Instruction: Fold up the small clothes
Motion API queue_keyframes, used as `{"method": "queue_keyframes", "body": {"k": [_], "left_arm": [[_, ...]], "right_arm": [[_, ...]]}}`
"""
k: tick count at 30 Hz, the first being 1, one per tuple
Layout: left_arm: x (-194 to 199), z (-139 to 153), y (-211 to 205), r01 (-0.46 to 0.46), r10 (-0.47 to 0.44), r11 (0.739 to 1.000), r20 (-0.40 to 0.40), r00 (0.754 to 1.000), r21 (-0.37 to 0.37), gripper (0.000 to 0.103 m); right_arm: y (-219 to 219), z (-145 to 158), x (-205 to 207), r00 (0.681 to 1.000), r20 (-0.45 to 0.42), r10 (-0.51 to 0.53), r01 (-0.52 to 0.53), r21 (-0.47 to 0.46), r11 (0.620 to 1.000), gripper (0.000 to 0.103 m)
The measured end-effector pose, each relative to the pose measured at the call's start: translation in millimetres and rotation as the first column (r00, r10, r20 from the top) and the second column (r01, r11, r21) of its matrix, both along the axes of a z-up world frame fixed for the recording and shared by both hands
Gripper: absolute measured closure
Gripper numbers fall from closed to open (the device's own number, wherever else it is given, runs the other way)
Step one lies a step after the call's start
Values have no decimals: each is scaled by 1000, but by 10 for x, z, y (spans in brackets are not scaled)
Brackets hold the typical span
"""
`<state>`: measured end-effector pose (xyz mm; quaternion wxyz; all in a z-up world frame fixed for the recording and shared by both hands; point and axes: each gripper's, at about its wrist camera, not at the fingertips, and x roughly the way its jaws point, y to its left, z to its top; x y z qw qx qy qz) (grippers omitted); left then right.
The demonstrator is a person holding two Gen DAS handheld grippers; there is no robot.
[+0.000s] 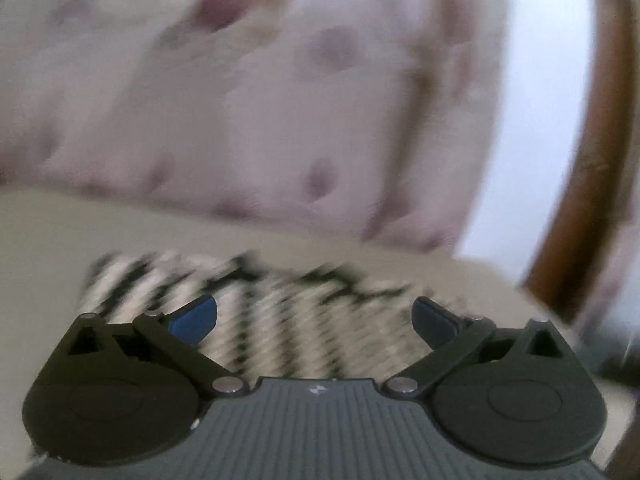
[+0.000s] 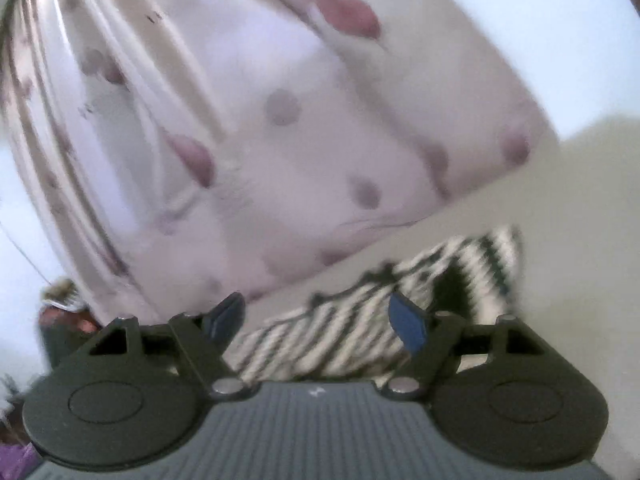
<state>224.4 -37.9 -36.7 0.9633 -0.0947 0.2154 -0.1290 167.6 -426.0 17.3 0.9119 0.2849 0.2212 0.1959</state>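
The striped knit garment [image 1: 256,312] is seen lying on a cream surface [image 1: 60,232], bunched and only partly folded; in the left wrist view it spreads from 9 o'clock to 2 o'clock just ahead of the left gripper [image 1: 314,318], whose blue-padded jaws stand wide apart with nothing clamped between them; the cloth is seen through the gap, but no pad is pressed on it. In the right wrist view the same garment [image 2: 360,320] is found from 12 o'clock to 2 o'clock of the right gripper [image 2: 316,316], whose jaws are likewise held apart and empty; a raised, peaked fold is shown towards 1 o'clock. A pale spotted pillow [image 2: 280,120] is set behind the garment, at 12 o'clock in both views, close to its far edge.

Both views are smeared by motion, so the exact edges of the knit cannot be told. Several risks are judged from here: a hem may be missed if the jaws are closed while the edge is misjudged; two layers may be pinched together where the cloth is bunched, so that the fold is dragged out of line; the loose knit may be snagged on a pad corner; the pillow may be nudged if either tool is carried too far towards 12 o'clock.
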Motion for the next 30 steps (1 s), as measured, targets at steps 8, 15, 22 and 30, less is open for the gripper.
{"method": "queue_keyframes", "body": {"k": [8, 15, 22, 30], "left_arm": [[-65, -661, 928, -265, 234, 935, -152, 960, -236, 1], [-9, -637, 942, -266, 236, 936, -149, 960, -233, 0], [-92, -620, 901, -260, 229, 930, -144, 963, -261, 0], [-94, -623, 897, -263, 232, 929, -145, 962, -260, 0]], "right_arm": [[-65, -418, 1072, 971, -235, -50, -6, -235, 972, 24], [301, -415, 1285, 979, -203, 24, -91, -328, 940, 88], [-77, -308, 1361, 988, -119, -94, 54, -301, 952, 91], [-148, -761, 1445, 964, -245, -107, 40, -261, 964, 91]]}}
